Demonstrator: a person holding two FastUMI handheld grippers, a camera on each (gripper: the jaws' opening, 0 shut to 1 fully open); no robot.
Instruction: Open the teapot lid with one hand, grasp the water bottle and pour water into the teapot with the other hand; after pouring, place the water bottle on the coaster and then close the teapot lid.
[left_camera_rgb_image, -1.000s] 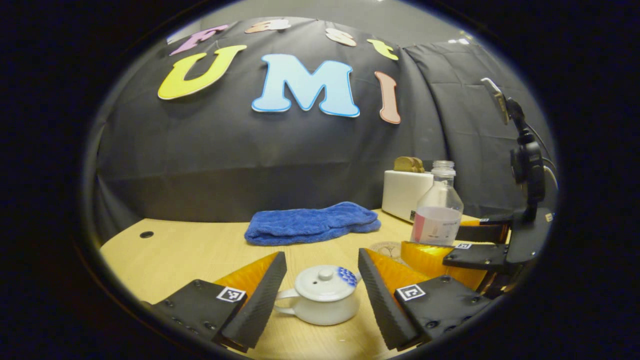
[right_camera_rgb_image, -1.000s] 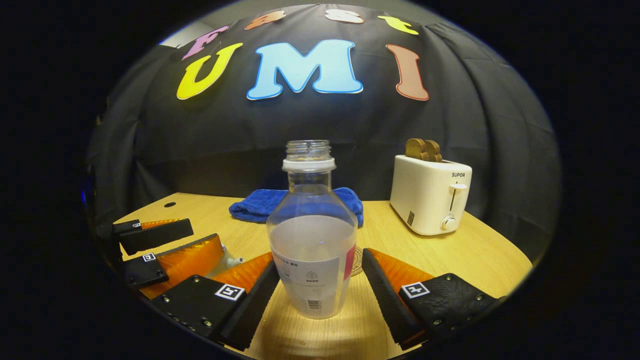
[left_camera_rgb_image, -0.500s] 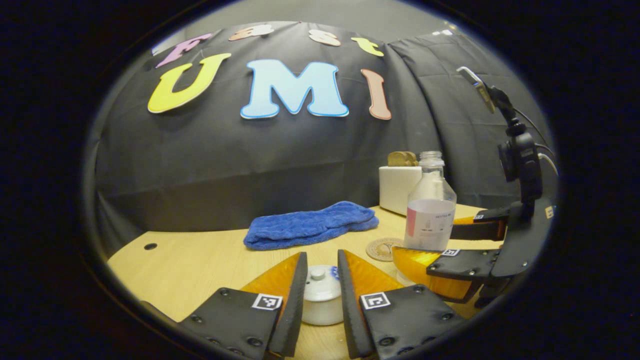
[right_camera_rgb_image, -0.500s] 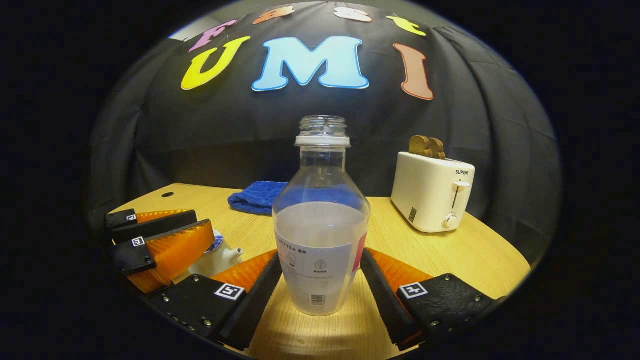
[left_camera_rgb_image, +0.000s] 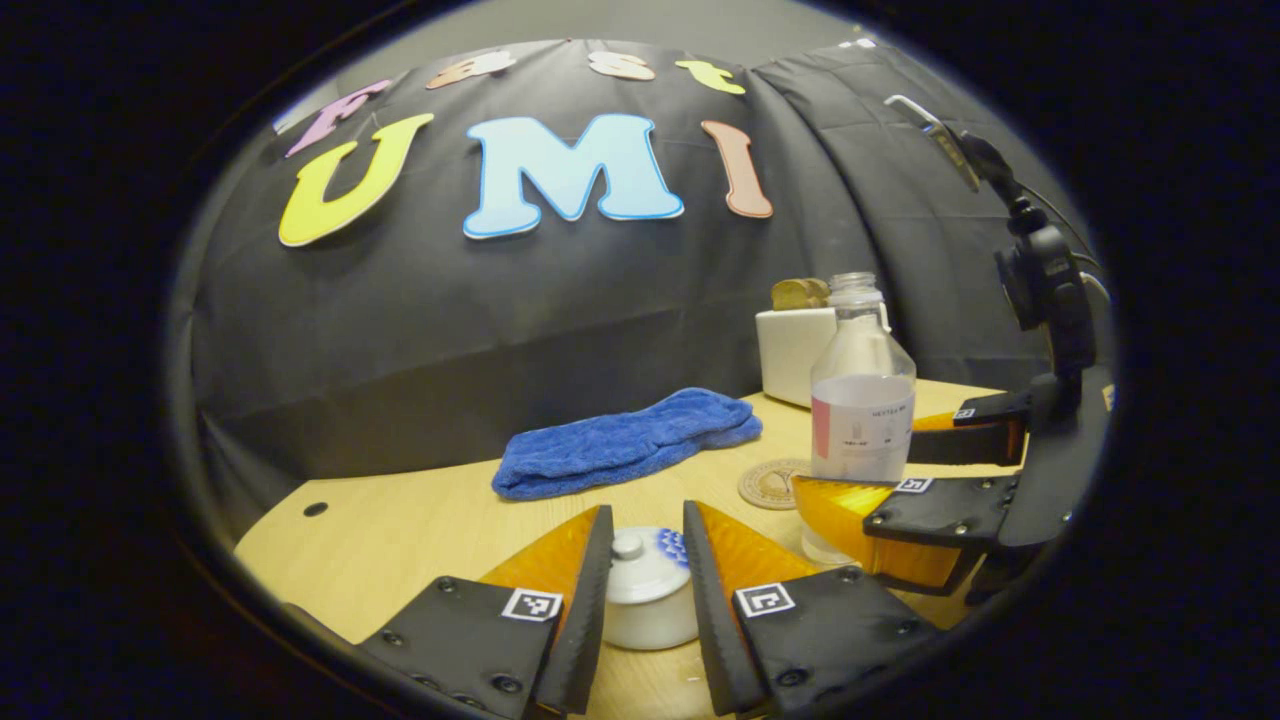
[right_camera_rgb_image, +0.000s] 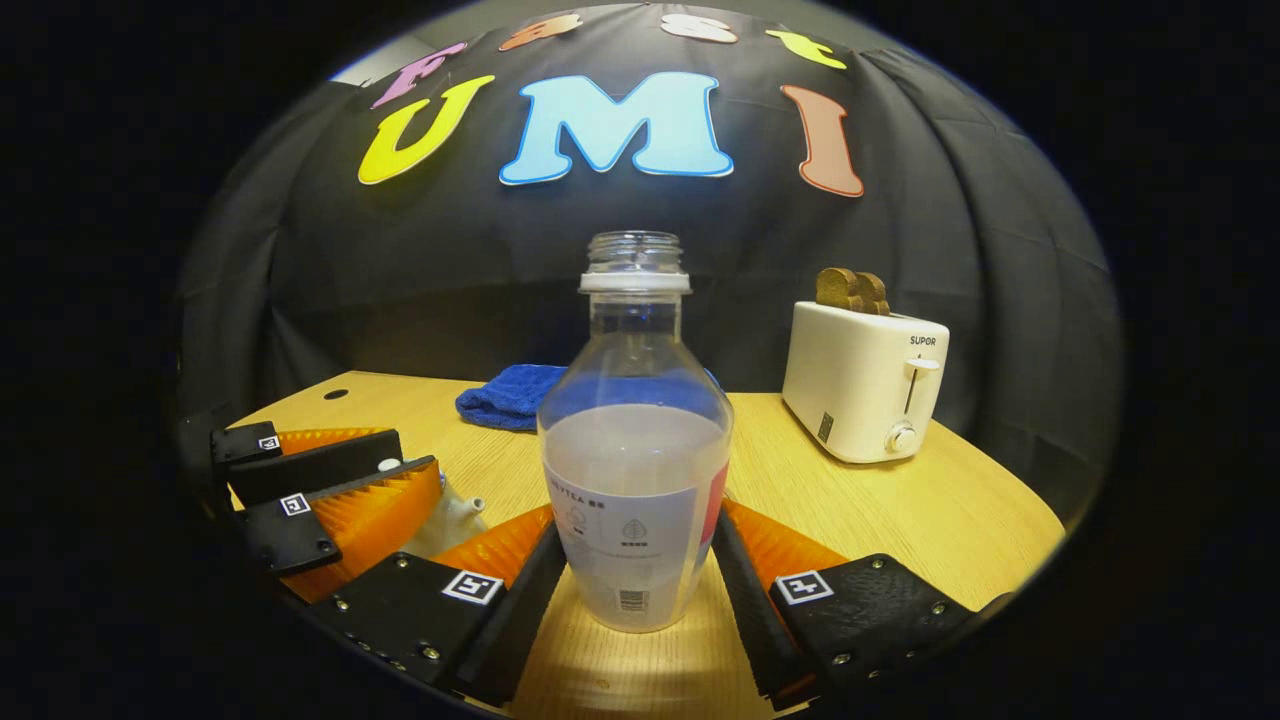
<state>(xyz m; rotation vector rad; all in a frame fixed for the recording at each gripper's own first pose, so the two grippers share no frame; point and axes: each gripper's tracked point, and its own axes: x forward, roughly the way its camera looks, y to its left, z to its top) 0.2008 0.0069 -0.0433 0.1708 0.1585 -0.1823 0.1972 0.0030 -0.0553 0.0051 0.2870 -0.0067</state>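
the left gripper (left_camera_rgb_image: 645, 590) has its jaws pressed on the lid (left_camera_rgb_image: 640, 565) of the teapot (left_camera_rgb_image: 648, 620), near the table (left_camera_rgb_image: 400, 520) edge, while the right gripper (right_camera_rgb_image: 640, 590) clamps the bottle (right_camera_rgb_image: 635, 480), with the coaster (left_camera_rgb_image: 772, 483) free beside it.

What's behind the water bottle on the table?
In the right gripper view, a blue towel lies behind the water bottle, partly seen through its clear upper half. The left gripper view shows a round coaster and a white toaster beyond it.

Low, close tabletop views; shared bottle (left_camera_rgb_image: 862, 400)
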